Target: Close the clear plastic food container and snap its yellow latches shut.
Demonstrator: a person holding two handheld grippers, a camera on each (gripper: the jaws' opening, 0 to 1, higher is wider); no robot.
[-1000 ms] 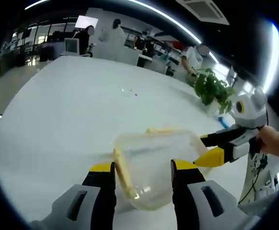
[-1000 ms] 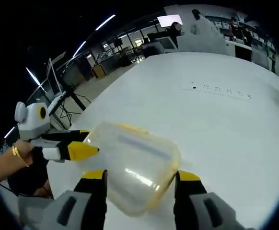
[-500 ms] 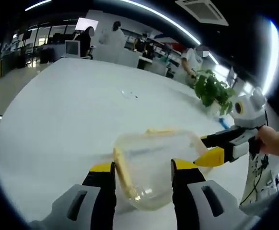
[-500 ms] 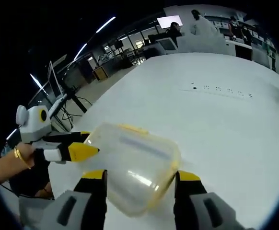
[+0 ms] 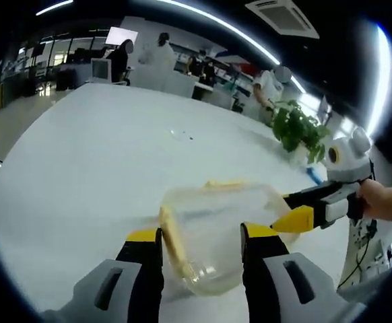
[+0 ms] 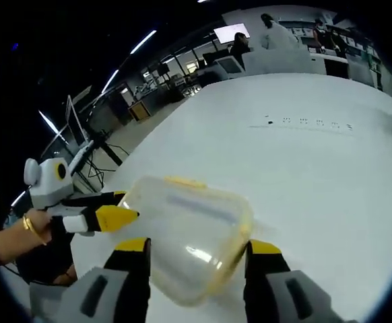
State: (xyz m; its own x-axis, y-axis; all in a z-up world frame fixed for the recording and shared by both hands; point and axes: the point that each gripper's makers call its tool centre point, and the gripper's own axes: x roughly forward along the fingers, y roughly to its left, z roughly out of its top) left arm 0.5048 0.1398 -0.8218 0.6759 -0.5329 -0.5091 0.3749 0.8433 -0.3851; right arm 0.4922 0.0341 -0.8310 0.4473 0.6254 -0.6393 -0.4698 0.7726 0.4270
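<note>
Left gripper view, container (image 5: 219,232): clear plastic, on the white surface (image 5: 95,155), just ahead of and between the left gripper (image 5: 201,245) fingers.
Left gripper view, latches: yellow latch (image 5: 171,239) along the near-left edge, another yellow latch (image 5: 228,182) at the far edge; whether snapped, cannot tell.
Left gripper view, left fingers: spread, either side of the near end, pinching nothing visible.
Left gripper view, right gripper (image 5: 297,210): entering from the right, yellow tips at the container's right edge; spread or pressed together, cannot tell.
Right gripper view, container (image 6: 189,232): lid uppermost, between the right gripper (image 6: 197,256) fingers, which stand spread.
Right gripper view, left gripper (image 6: 115,214): yellow tip at the container's left corner.
Handling (judged): light, thin-walled, somewhat flexible, slick, likely to slide when pushed; best steadied at a rim, latches pressed at the yellow tabs.
Change from earlier frame: container and both grippers hold place; slight camera shift alone.
</note>
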